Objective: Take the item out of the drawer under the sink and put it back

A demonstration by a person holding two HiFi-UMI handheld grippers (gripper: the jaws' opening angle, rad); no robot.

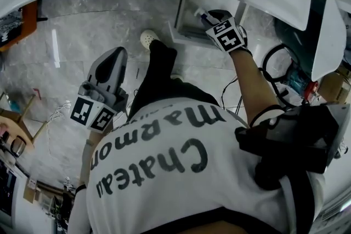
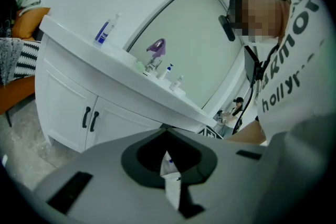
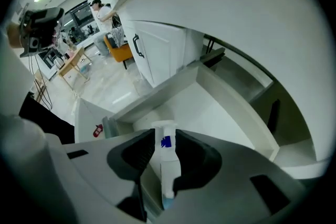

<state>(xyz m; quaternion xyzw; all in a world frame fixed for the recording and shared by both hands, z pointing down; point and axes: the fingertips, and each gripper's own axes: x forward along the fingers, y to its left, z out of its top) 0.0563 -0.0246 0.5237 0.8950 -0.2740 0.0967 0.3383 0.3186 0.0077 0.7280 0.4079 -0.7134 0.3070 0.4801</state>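
Bottle (image 3: 167,162): slim, white, with a blue mark. It stands upright inside the open drawer, between the right gripper's jaws.

1. Floor (image 1: 98,24): grey marbled tiles.
2. Worktop (image 2: 105,55): a long white sink top with a few small bottles by the tap.
3. Cabinet (image 2: 58,97): white, under the worktop. Its doors are shut and carry paired black handles (image 2: 89,119).
4. Drawer (image 3: 231,113): white, pulled out beneath the sink, its bare bottom showing.
5. Person (image 1: 181,172): white shirt with dark lettering, bent over the drawer.
6. Right gripper (image 3: 164,139): pointed steeply down into the drawer. Its jaws are spread, either side of the bottle but not pinching it.
7. Left gripper (image 2: 168,160): held well apart from the drawer, jaws pressed together. Only a thin pale sliver shows between them.
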